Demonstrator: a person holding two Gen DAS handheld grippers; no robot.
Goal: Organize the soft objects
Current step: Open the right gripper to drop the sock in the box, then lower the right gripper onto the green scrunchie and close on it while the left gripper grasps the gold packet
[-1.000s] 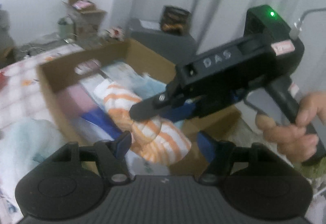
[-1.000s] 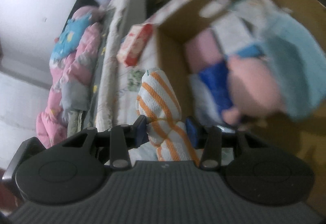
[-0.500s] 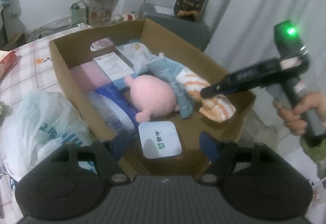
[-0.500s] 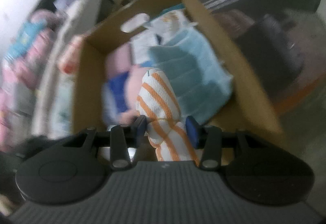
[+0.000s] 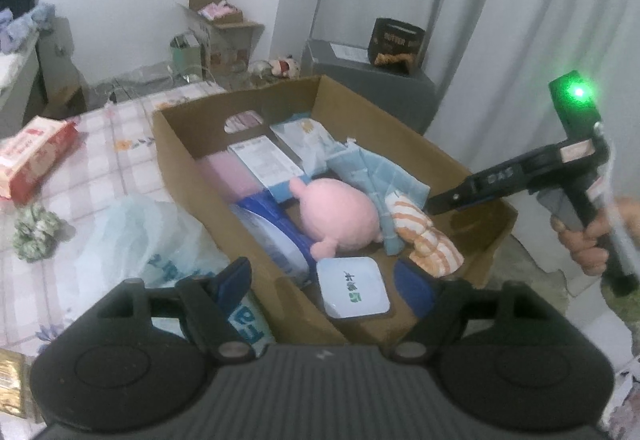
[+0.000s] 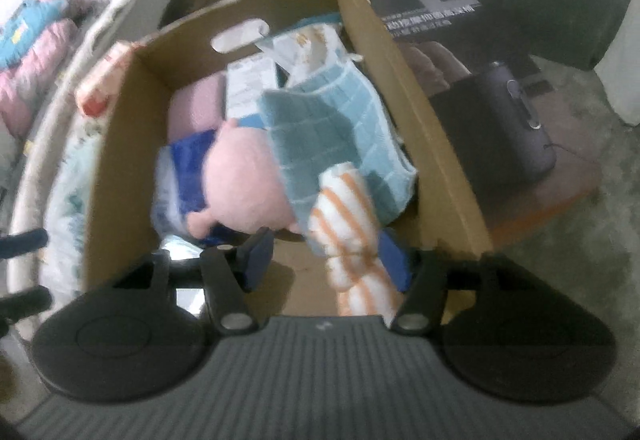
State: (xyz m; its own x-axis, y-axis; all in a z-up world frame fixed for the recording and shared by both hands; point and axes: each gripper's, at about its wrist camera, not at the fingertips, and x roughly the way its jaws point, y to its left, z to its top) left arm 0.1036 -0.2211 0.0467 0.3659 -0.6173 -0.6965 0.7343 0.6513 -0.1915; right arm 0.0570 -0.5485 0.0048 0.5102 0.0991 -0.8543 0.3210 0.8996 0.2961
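Right tongs [image 6: 326, 260] just opening, striped towel [image 6: 348, 224] between, lengthwise toward box [image 6: 404, 80] rear.

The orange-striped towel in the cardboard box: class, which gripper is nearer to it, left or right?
Right. The right gripper has the orange-striped towel between its jaws, which have just been opening. The left gripper, open, hangs back at the near end of the cardboard box.

blurred: right wrist view | hidden: pink plush [image 6: 244, 184] partly under blue towel [image 6: 332, 136]

cardboard box [image 5: 448, 164] crowded, near corner floor bare
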